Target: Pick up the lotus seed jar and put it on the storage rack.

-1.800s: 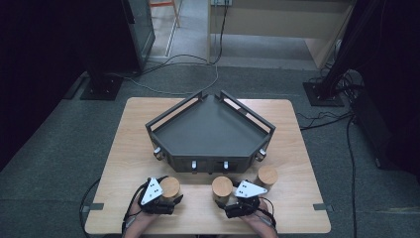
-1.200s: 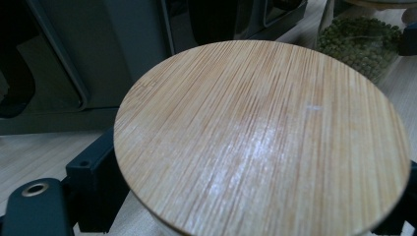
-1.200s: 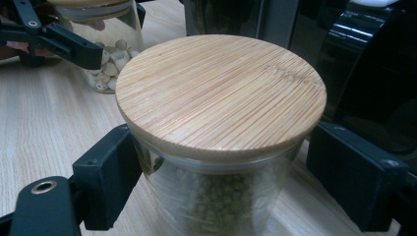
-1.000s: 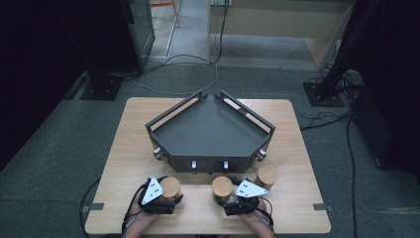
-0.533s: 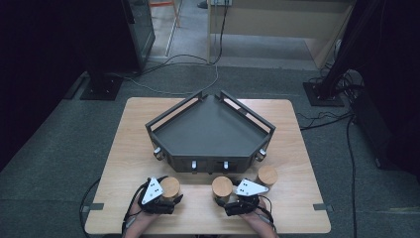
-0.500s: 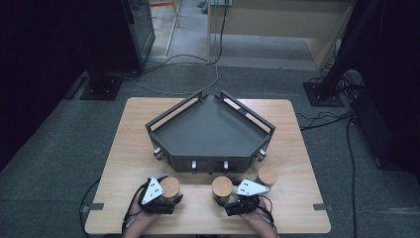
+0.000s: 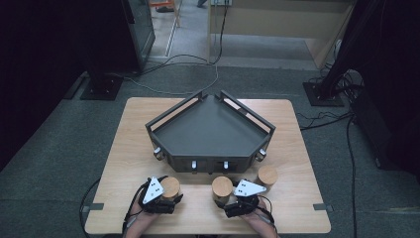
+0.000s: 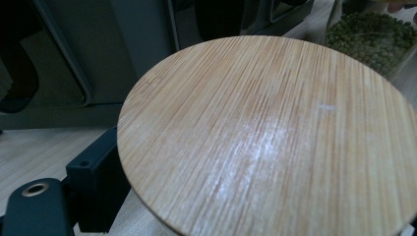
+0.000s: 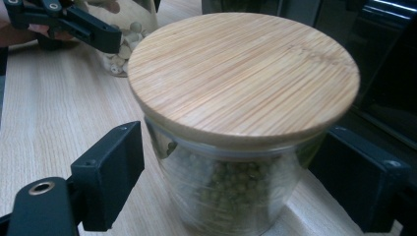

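At the bottom of the high view both hands are in, each with its tongs at a jar, and by my reading the work is barely begun: all three jars stand on the tabletop (image 7: 124,148) and the dark five-sided tray (image 7: 208,131) above them at frame centre holds nothing. The left tongs (image 7: 166,197), low and left of centre, have the left jar (image 7: 171,187) between their jaws; in the left gripper view its bamboo lid (image 8: 275,137) fills most of the frame and one black jaw sits at the lower left just beside the lid's rim, but whether the jaws press the glass I cannot tell. The right tongs (image 7: 229,202), low and a little right of centre, straddle the middle jar (image 7: 222,188); in the right gripper view the jar of green beans (image 9: 236,196) stands between two jaws spread apart, each with a gap to the glass, so nothing is gripped there yet. What is left, I judge, is closing, lifting and carrying the jars into the tray. Each jar stands upright, its long axis vertical, lid up. The third jar (image 7: 268,176) stands untouched just right of the right tongs, near the tray's lower right corner. Beyond the tabletop, cables (image 7: 198,74) run across the grey floor toward the top of the frame.
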